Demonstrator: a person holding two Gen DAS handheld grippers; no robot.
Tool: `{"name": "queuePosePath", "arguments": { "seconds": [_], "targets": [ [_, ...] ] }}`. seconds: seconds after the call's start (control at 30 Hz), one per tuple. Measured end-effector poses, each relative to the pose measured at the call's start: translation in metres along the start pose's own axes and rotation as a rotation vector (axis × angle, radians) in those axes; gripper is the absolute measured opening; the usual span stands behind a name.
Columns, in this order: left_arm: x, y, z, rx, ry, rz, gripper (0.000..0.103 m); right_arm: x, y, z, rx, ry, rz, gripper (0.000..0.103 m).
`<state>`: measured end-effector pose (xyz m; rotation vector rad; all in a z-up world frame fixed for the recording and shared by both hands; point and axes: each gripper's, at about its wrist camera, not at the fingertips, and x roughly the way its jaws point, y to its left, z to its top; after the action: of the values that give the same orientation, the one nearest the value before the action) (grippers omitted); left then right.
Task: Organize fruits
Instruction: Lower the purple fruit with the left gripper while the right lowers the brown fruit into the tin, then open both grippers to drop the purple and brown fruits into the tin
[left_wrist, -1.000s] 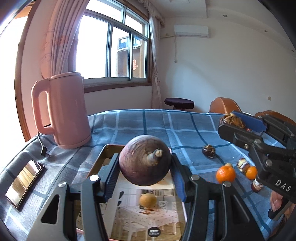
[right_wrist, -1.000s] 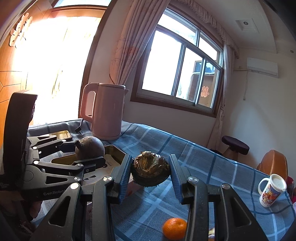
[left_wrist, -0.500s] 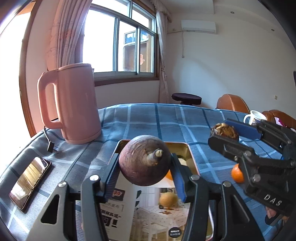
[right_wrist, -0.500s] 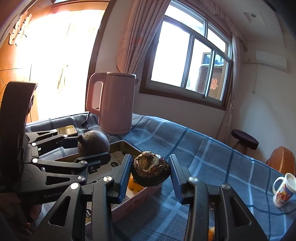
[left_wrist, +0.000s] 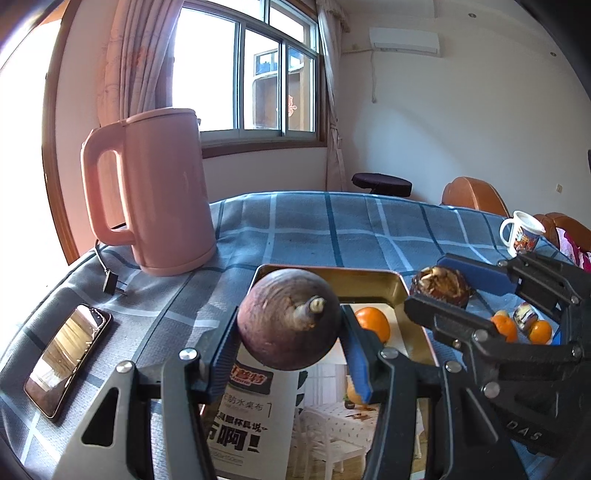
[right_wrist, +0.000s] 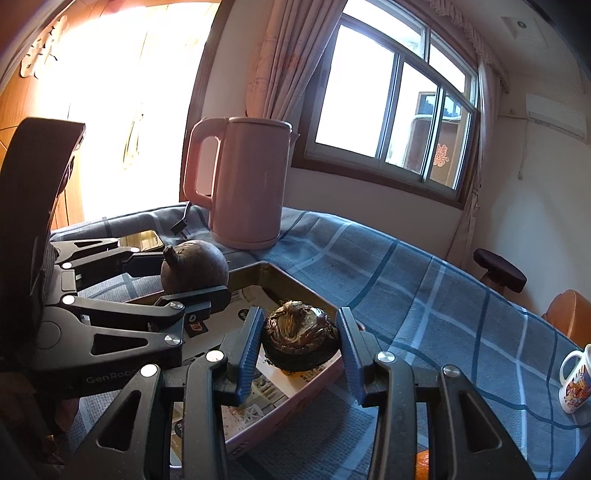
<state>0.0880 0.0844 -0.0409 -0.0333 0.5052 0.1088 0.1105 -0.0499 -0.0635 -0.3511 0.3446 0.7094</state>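
My left gripper (left_wrist: 290, 326) is shut on a big round purple-brown fruit (left_wrist: 288, 319) with a short stem, held above a gold-walled tray (left_wrist: 354, 275) lined with printed paper. One orange (left_wrist: 373, 323) lies in the tray. My right gripper (right_wrist: 301, 332) is shut on a smaller dark fruit (right_wrist: 299, 336) with a dried brown cap, over the tray's (right_wrist: 295, 291) right side. In the right wrist view the left gripper (right_wrist: 194, 275) and its fruit (right_wrist: 195, 266) are at the left. Two oranges (left_wrist: 504, 326) lie on the cloth to the right.
A pink kettle (left_wrist: 155, 192) stands behind the tray at the left, its cord trailing on the blue checked cloth. A phone (left_wrist: 68, 356) lies at the far left. A printed mug (left_wrist: 521, 232) stands at the far right, with a small jar (left_wrist: 524, 312) among the oranges.
Both grippers have carried their fruits leftward toward the kettle and slightly down. The right gripper's fruit has come from over the cloth to over the tray. Neither grip changed.
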Motion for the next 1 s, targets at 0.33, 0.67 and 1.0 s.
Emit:
{"name": "queuePosePath", "arguments": {
  "seconds": [0.33, 0.67, 1.0],
  "targets": [
    [0.007, 0.0, -0.002, 0.016, 0.033, 0.009, 0.055, 0.014, 0.004, -0.005, 0.003, 0.055, 0.017, 0.043],
    [0.013, 0.003, -0.002, 0.023, 0.066, 0.014, 0.055, 0.028, 0.005, -0.011, 0.009, 0.121, 0.036, 0.043],
    [0.013, 0.005, -0.003, 0.017, 0.071, 0.021, 0.055, 0.037, 0.012, -0.013, -0.009, 0.175, 0.046, 0.049]
  ]
}}
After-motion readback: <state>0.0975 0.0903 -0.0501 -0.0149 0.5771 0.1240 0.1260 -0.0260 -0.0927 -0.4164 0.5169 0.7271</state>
